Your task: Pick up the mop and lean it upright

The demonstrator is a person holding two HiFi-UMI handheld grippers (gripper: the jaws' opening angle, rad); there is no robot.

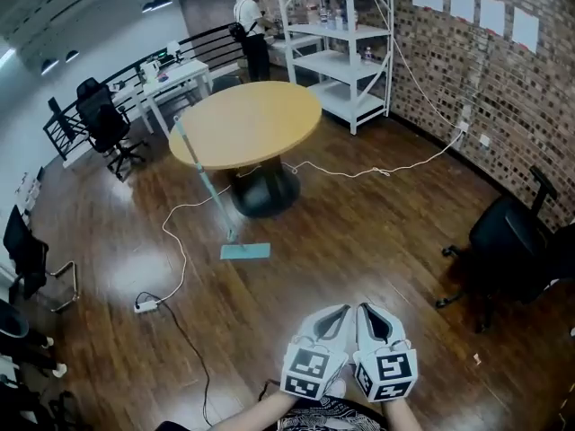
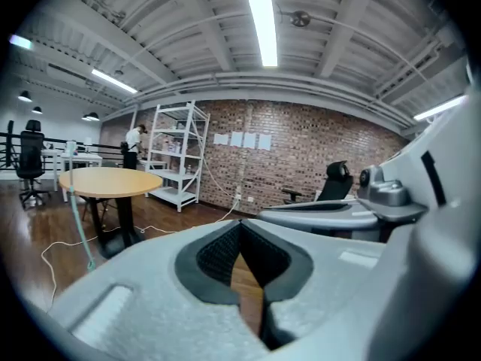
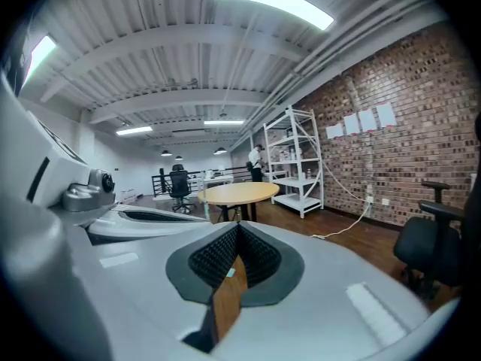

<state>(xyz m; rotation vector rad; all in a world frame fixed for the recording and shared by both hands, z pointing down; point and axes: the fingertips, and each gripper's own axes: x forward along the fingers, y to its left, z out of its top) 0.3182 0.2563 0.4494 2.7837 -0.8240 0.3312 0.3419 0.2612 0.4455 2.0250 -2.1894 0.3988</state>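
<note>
The mop has a teal handle (image 1: pixel 205 183) that rises slantwise from its flat teal head (image 1: pixel 245 251) on the wooden floor up to the round table's left edge. In the left gripper view the mop handle (image 2: pixel 77 228) shows at the far left, next to the table. Both grippers are held side by side low in the head view, well short of the mop head. My left gripper (image 1: pixel 340 314) (image 2: pixel 240 226) is shut with nothing in it. My right gripper (image 1: pixel 367 313) (image 3: pixel 237 229) is shut and empty too.
A round wooden table (image 1: pixel 247 124) on a black pedestal stands beyond the mop. A white cable (image 1: pixel 180 241) runs over the floor to a power strip (image 1: pixel 146 306). A black office chair (image 1: pixel 508 241) is at the right, a white shelf (image 1: pixel 346 43) and a person (image 1: pixel 252 30) at the back.
</note>
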